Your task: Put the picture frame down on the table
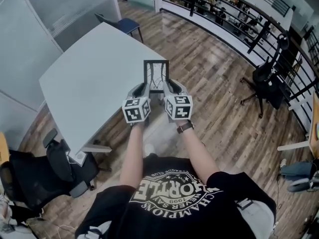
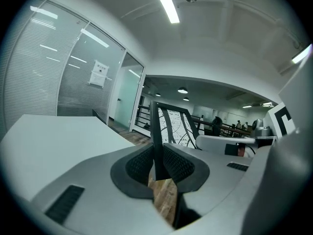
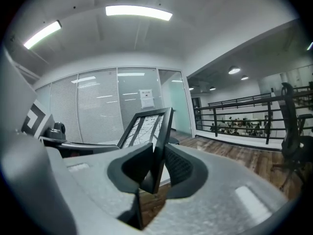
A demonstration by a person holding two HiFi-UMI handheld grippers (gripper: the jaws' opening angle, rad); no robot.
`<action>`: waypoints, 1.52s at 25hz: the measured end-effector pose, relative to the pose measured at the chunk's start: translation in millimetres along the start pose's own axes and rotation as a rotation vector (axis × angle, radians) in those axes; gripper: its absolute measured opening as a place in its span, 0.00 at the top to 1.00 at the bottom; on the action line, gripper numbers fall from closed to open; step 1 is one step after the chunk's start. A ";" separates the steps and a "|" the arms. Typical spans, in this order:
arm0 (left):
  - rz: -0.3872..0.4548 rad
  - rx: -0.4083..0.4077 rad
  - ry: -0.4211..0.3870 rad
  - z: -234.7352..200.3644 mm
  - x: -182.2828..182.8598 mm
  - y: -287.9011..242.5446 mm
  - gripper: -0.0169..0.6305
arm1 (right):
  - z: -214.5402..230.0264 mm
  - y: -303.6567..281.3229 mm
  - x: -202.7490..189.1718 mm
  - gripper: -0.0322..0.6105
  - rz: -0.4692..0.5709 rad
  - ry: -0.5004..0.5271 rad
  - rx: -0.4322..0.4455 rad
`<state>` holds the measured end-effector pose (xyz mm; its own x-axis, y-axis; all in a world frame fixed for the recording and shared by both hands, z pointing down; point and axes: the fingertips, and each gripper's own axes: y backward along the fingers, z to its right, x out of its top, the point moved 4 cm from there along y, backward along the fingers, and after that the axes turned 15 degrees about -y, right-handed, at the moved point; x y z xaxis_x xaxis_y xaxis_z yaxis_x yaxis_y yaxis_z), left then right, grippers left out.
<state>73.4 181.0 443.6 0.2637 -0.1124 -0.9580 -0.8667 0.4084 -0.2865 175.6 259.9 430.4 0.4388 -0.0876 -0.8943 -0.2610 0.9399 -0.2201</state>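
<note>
A black picture frame (image 1: 156,75) with a white print of dark branching lines hangs in the air over the near edge of the white table (image 1: 94,78), held upright between both grippers. My left gripper (image 1: 145,89) is shut on the frame's left edge (image 2: 157,131). My right gripper (image 1: 166,87) is shut on its right edge (image 3: 162,141). In each gripper view the frame's thin black side sits pinched between the dark pads, with the wooden floor showing below.
A blue chair (image 1: 127,25) stands at the table's far corner. A black office chair (image 1: 55,171) sits at the near left, another (image 1: 266,81) at the right by a black railing (image 1: 239,14). Glass partition walls (image 1: 30,29) line the left.
</note>
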 end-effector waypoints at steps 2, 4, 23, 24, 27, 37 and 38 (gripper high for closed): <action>0.000 0.002 0.013 -24.6 2.3 -12.6 0.87 | -8.8 -25.6 3.1 0.83 -0.005 0.010 0.005; 0.000 0.000 0.015 -46.7 5.7 -25.9 0.87 | -14.7 -51.1 7.0 0.83 -0.008 0.014 0.002; -0.085 0.195 0.159 -258.1 -45.6 -90.3 0.87 | -96.8 -284.2 -41.5 0.84 -0.216 0.043 0.152; -0.090 0.219 0.167 -272.2 -45.9 -94.9 0.87 | -102.6 -301.1 -41.8 0.84 -0.229 0.047 0.175; -0.113 0.299 0.185 -308.8 -43.0 -106.9 0.87 | -118.9 -347.9 -39.6 0.84 -0.278 0.058 0.251; -0.109 0.568 0.219 -397.1 -12.5 -132.1 0.87 | -169.5 -468.4 -14.3 0.84 -0.384 0.098 0.522; -0.111 0.589 0.227 -399.2 -12.6 -136.1 0.87 | -169.2 -476.2 -13.8 0.84 -0.394 0.104 0.544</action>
<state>19.0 -234.8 490.5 0.1862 -0.3451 -0.9199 -0.4440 0.8057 -0.3921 148.4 -242.3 481.7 0.3204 -0.4634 -0.8262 0.3831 0.8611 -0.3343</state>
